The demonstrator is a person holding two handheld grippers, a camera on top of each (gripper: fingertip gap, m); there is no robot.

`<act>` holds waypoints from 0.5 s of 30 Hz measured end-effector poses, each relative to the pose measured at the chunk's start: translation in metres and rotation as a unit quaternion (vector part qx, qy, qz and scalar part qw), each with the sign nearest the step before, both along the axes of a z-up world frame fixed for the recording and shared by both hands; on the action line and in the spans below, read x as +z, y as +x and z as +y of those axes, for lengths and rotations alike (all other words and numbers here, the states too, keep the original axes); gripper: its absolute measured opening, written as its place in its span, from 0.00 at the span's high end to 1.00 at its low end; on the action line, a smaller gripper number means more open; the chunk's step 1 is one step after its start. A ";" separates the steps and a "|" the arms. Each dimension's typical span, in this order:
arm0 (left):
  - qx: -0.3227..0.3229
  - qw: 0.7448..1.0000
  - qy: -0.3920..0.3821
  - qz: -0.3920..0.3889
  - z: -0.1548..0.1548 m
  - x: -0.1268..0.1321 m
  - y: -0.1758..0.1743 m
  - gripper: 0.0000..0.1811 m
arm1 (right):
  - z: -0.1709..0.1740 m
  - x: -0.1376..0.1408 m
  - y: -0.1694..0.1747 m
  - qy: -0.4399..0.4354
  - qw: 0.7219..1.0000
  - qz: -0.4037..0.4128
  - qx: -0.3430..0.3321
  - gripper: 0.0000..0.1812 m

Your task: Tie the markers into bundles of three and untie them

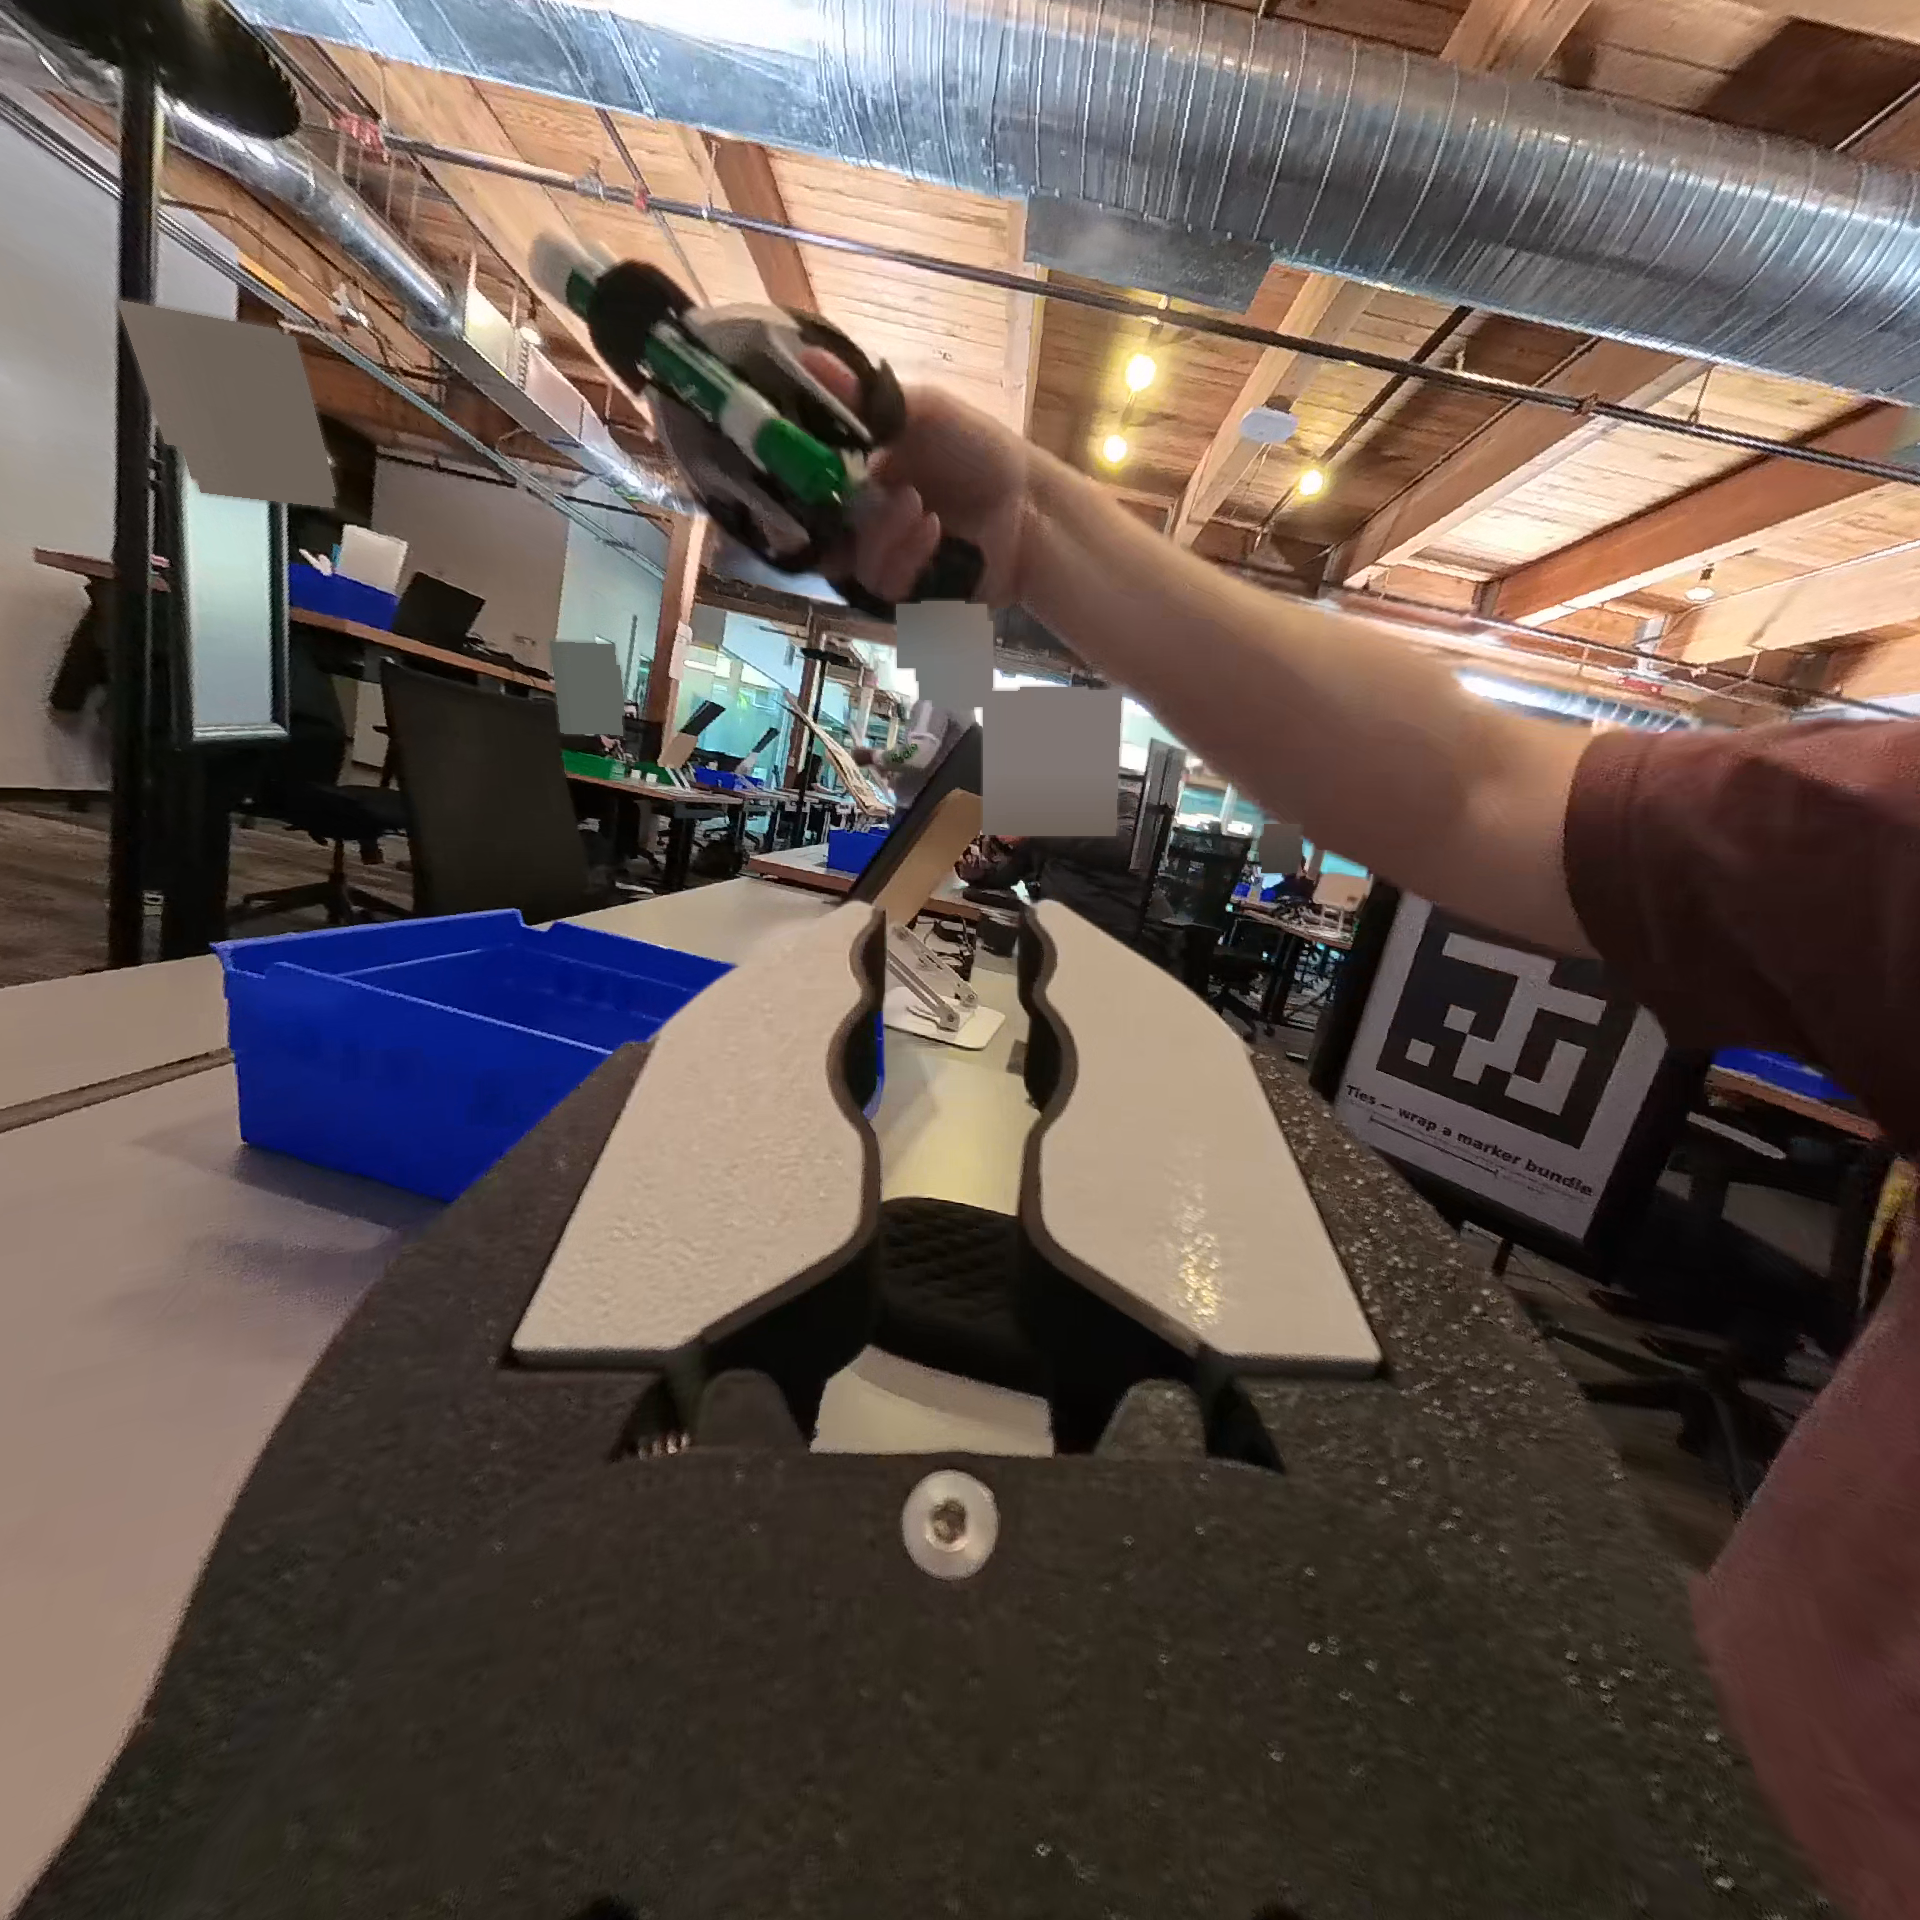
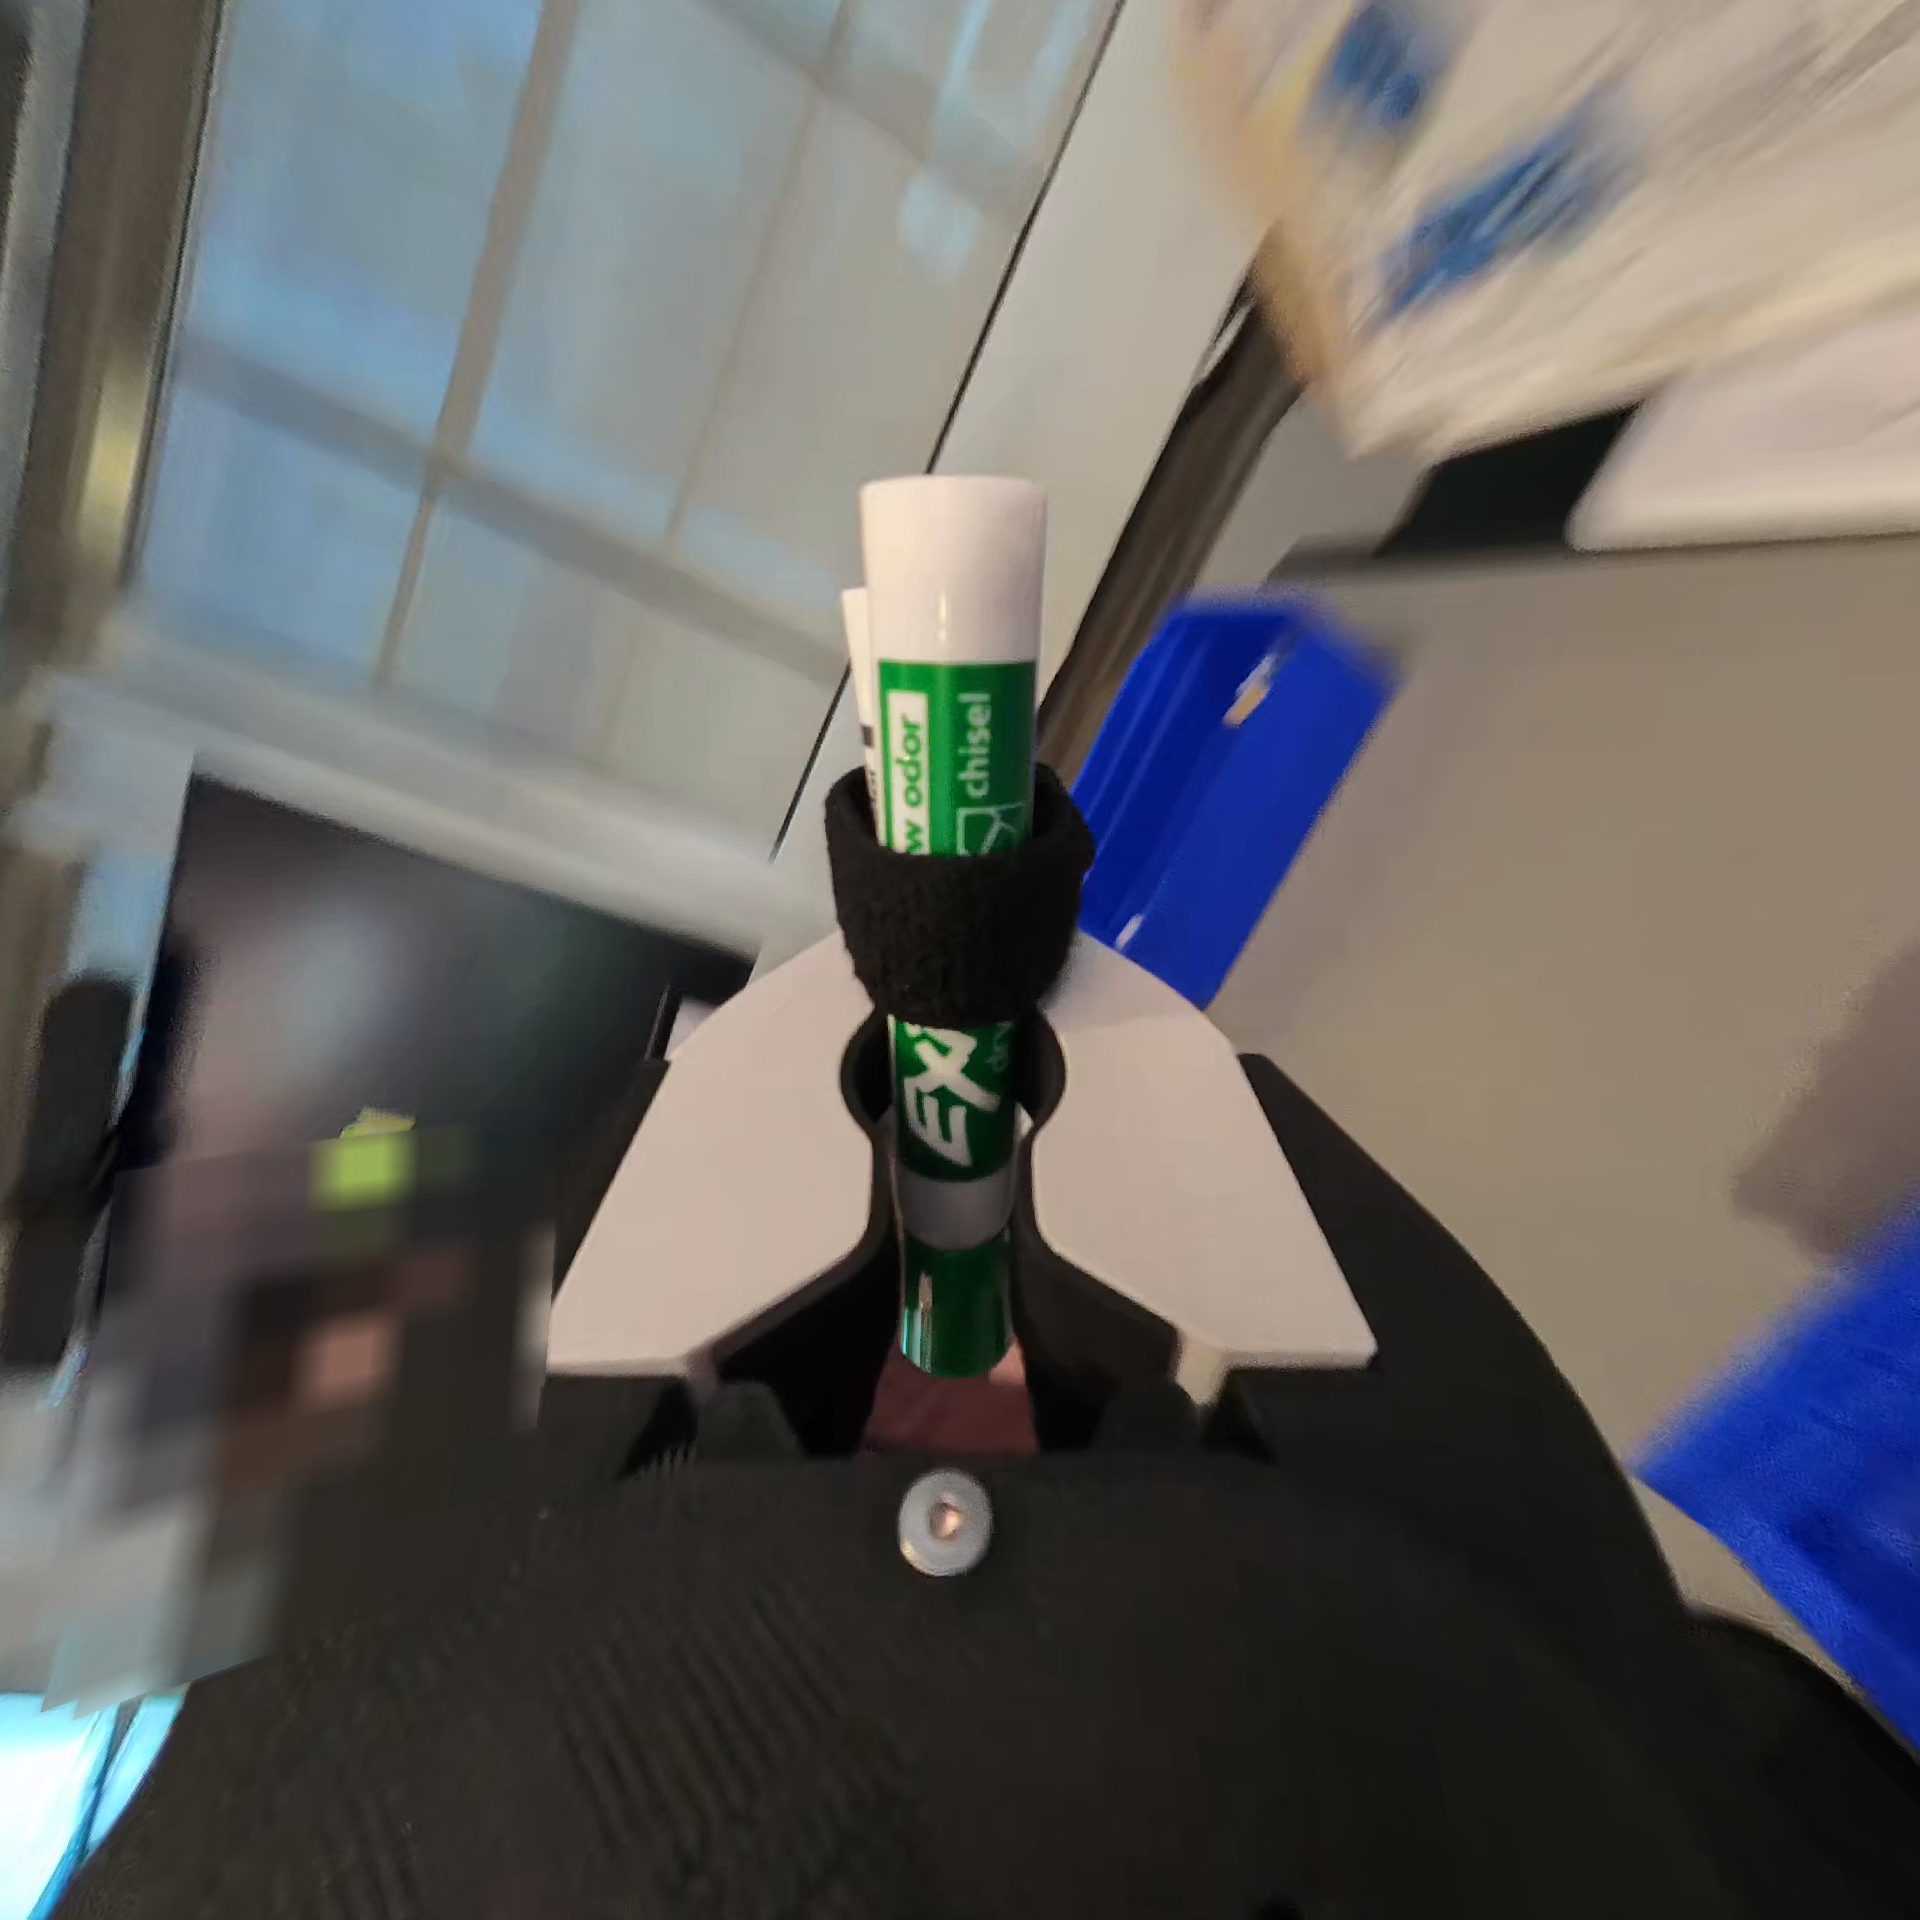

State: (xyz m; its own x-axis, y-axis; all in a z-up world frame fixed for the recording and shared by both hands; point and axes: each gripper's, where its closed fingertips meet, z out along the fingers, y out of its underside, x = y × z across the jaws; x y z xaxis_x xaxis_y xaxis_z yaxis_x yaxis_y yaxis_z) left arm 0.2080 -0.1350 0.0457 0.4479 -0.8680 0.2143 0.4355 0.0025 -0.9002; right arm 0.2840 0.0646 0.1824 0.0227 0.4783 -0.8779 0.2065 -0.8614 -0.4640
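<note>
The grey table carried a blue bin; above it the left hand-held gripper gaped, holding nothing. Raised high, the right hand-held gripper was clamped on the green markers, bundled by a black strap.

Bin on table, left of stand.

A blue bin sits on a grey table at nine o'clock. A placard with a black-and-white square code stands at three o'clock. Silver ducting crosses wooden ceiling beams at twelve o'clock.
</note>
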 end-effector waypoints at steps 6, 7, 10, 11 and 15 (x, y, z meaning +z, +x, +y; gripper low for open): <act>-0.006 0.999 -0.008 0.038 0.000 -0.009 0.012 0.87 | 0.093 0.054 0.139 -0.012 0.975 -0.019 -0.223 0.89; -0.011 0.999 -0.013 0.044 0.000 -0.012 0.015 0.87 | 0.097 0.059 0.159 -0.015 0.969 -0.028 -0.246 0.89; -0.018 0.998 -0.022 0.063 0.003 -0.021 0.025 0.87 | 0.101 0.073 0.199 -0.026 0.958 -0.015 -0.285 0.89; -0.013 0.997 -0.026 0.071 0.005 -0.024 0.027 0.87 | 0.101 0.079 0.208 -0.025 0.956 -0.010 -0.293 0.89; -0.005 0.993 -0.043 0.107 0.014 -0.041 0.033 0.87 | 0.101 0.102 0.236 -0.023 0.950 0.017 -0.312 0.89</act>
